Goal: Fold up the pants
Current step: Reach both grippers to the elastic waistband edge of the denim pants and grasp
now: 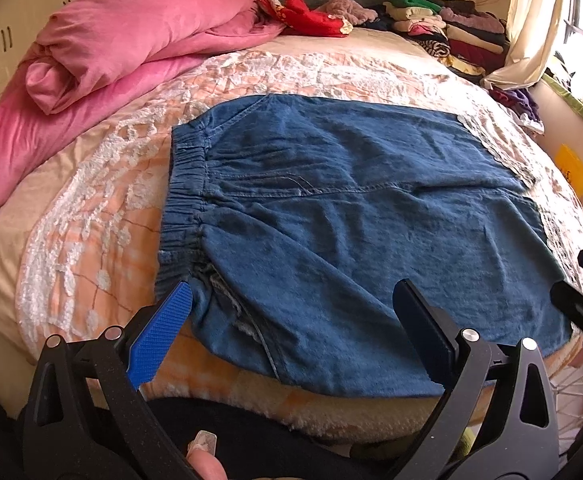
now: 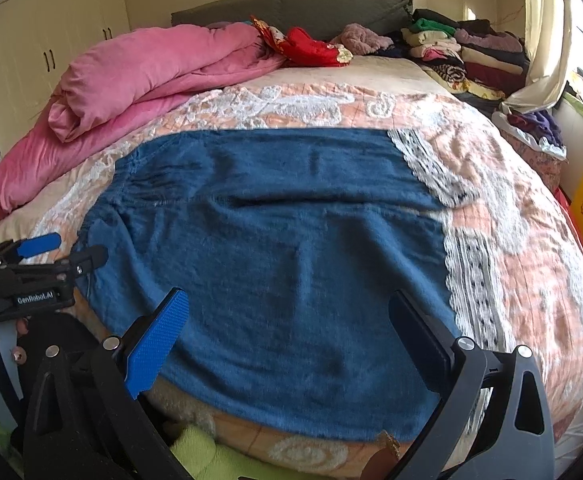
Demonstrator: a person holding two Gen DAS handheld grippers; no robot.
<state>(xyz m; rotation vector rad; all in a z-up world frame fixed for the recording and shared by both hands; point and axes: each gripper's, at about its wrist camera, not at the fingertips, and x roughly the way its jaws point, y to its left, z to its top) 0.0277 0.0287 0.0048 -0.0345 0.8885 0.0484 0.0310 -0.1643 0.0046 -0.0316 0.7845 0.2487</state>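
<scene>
Blue denim pants [image 1: 351, 208] lie folded flat on the bed, elastic waistband [image 1: 181, 204] to the left and white lace hems [image 2: 467, 264] to the right. My left gripper [image 1: 291, 328] hangs open over the pants' near left edge by the waistband, nothing between its fingers. My right gripper [image 2: 291, 332] is open too, above the near edge of the pants [image 2: 275, 248] toward the hem side. The left gripper [image 2: 63, 252] shows at the left of the right wrist view, and the right gripper's fingers [image 1: 579, 304] show at the right edge of the left wrist view.
A rumpled pink duvet [image 1: 103, 60] covers the far left of the peach quilted bedspread [image 1: 91, 208]. Stacks of folded clothes [image 1: 447, 28] and a red garment [image 1: 311, 16] lie by the grey headboard. A curtain and window stand at right, wardrobe doors [image 2: 47, 56] at left.
</scene>
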